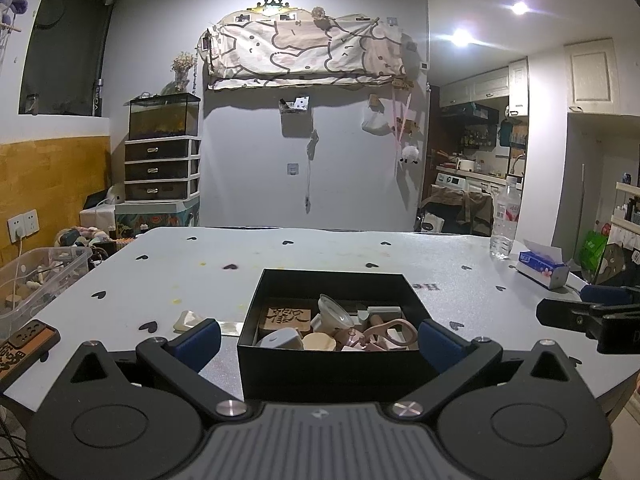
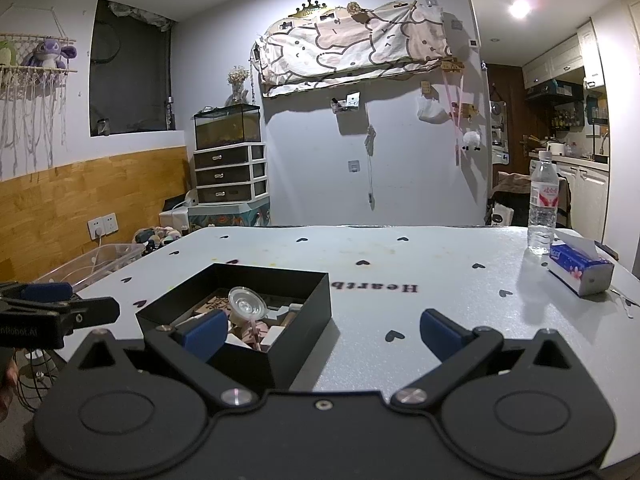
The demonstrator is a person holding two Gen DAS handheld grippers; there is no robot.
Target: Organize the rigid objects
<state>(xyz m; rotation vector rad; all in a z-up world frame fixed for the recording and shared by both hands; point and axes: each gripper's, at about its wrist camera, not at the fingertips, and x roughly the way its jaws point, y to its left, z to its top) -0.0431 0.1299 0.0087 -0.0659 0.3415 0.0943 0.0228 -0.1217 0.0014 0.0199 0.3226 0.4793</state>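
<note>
A black open box [image 1: 280, 364] stands on the table near its front edge and holds several small rigid items: a carved wooden block [image 1: 285, 317], a clear cup [image 1: 334, 311], pink scissors [image 1: 390, 330]. My left gripper [image 1: 318, 340] is open and empty, its blue pads on either side of the box. A small beige dish [image 1: 188, 319] lies on the table left of the box. A brown wooden piece [image 1: 26, 340] lies at the far left edge. My right gripper [image 2: 324, 330] is open and empty, to the right of the box [image 2: 304, 300].
The grey table [image 1: 320, 252] has black heart prints. A water bottle [image 1: 505, 220] and a tissue pack [image 1: 542, 268] stand at the back right. A clear plastic bin [image 1: 36, 276] sits beside the table on the left.
</note>
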